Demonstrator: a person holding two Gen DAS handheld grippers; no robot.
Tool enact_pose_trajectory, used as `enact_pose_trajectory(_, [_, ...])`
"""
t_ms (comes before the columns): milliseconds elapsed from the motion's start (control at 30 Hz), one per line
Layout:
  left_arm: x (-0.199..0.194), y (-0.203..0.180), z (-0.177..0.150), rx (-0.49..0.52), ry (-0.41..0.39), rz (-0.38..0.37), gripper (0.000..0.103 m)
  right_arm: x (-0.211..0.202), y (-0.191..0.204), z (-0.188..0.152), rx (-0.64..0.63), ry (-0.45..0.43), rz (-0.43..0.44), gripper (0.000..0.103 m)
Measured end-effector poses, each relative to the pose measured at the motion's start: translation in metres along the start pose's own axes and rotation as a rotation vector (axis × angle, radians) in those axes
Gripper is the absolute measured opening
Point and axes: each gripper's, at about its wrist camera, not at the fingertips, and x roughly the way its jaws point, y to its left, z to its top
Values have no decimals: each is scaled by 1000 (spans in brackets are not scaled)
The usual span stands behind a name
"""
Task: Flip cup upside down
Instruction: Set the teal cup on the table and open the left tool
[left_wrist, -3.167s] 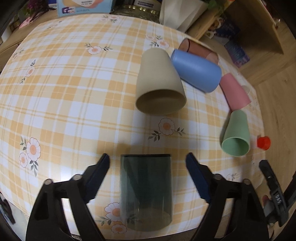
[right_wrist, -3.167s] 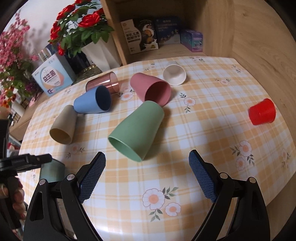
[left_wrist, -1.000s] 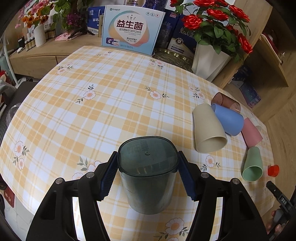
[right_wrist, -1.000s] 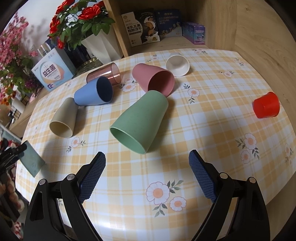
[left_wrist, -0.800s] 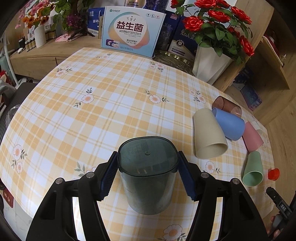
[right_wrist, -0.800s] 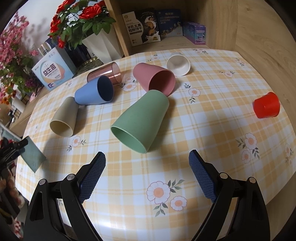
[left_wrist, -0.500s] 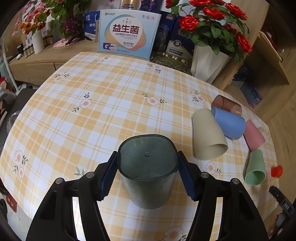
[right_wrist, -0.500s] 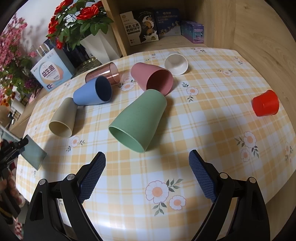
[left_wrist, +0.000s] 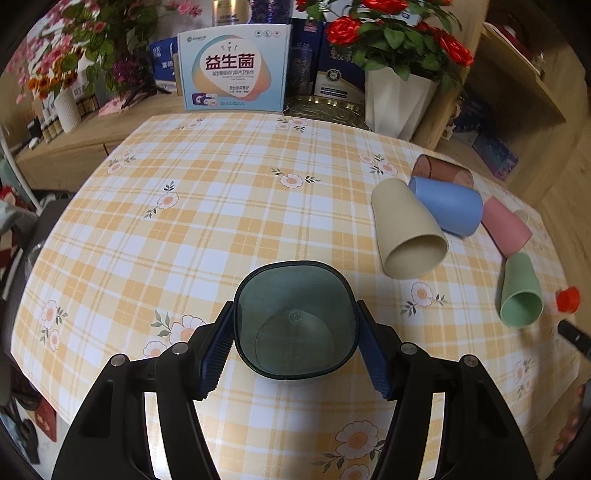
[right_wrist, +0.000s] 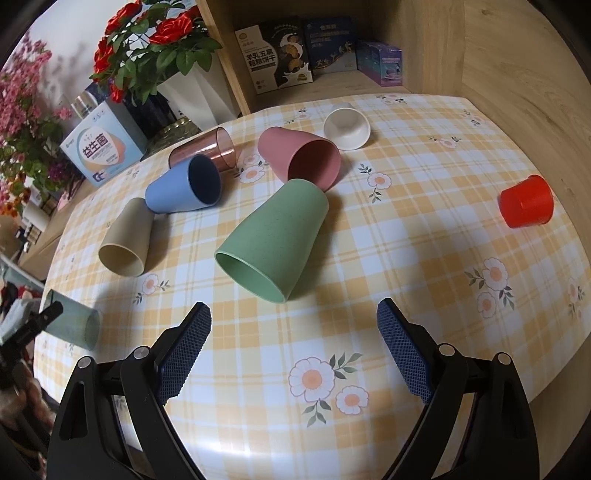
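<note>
Our left gripper is clamped on the dark cup, blue pads pressed against both sides. We now look straight into the cup's mouth and see its base disc; half a second ago it sat more upright in the left wrist view with its wall visible below the rim, so it has tipped further toward the camera. In the right wrist view the dark cup is at 9 o'clock, held off the table edge and lying roughly sideways with the mouth facing right; earlier it showed there only as a slanted sliver. Our right gripper is spread wide, holding nothing, hovering over the tablecloth, framing unchanged. Other cups have not moved: green cup on its side at centre, pink cup touching its base at 12 o'clock, blue cup and beige cup toward 10 o'clock, brown cup behind the blue one, white bowl at 1 o'clock, red cup well apart at 3 o'clock.
</note>
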Motion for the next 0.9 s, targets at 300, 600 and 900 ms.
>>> enact_pose_trajectory(300, [2, -6, -5, 17, 7, 10, 62, -8, -4, 0, 15, -11, -5, 88])
enact_pose_trajectory(600, [-46, -16, 8, 61, -82, 0, 83, -43, -6, 9, 27, -75, -15, 88])
enact_pose_trajectory(900, [-157, -39, 26, 107, -317, -4, 97, -125, 14, 25, -13, -272, -2, 88])
